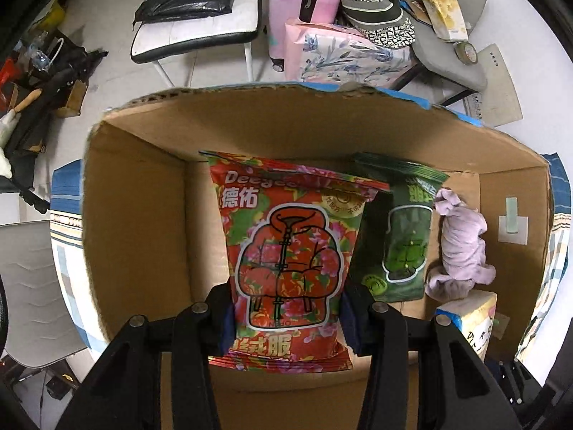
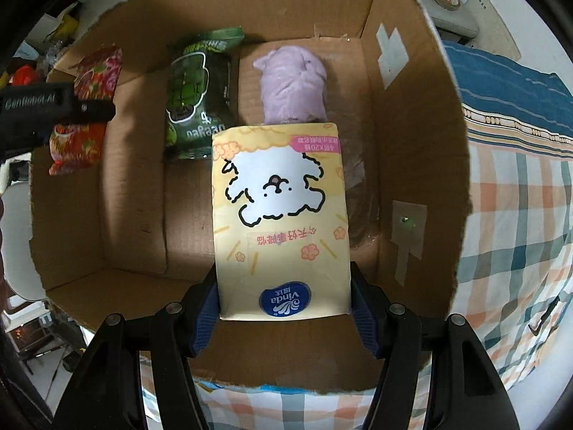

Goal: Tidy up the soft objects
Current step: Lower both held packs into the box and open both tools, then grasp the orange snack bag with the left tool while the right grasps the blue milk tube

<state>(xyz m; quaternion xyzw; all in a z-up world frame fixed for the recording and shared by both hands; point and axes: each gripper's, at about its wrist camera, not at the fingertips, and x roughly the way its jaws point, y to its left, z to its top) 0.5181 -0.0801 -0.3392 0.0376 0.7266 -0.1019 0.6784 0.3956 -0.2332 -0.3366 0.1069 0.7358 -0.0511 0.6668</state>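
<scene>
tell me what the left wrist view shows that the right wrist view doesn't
Only the left wrist view shows the pink suitcase and the chairs behind the cardboard box.

Only the right wrist view shows the dog drawing on the yellow tissue pack.

Both show the red packet in the left gripper, the tissue pack in the right gripper, the green packet and the purple cloth.

I see glossy printed plastic film on the red floral pack (image 1: 286, 258) between my left jaws, crinkled at its seams. Between my right jaws the yellow tissue pack (image 2: 281, 215) is smooth soft-sheen plastic wrap. Ahead of it the purple cloth (image 2: 292, 84) looks matt and fuzzy, and the green pack (image 2: 195, 96) is shiny film. The box (image 2: 136, 186) is matt, rough corrugated cardboard with ragged edges. My finger pads (image 2: 206, 313) look like matt blue rubber.
</scene>
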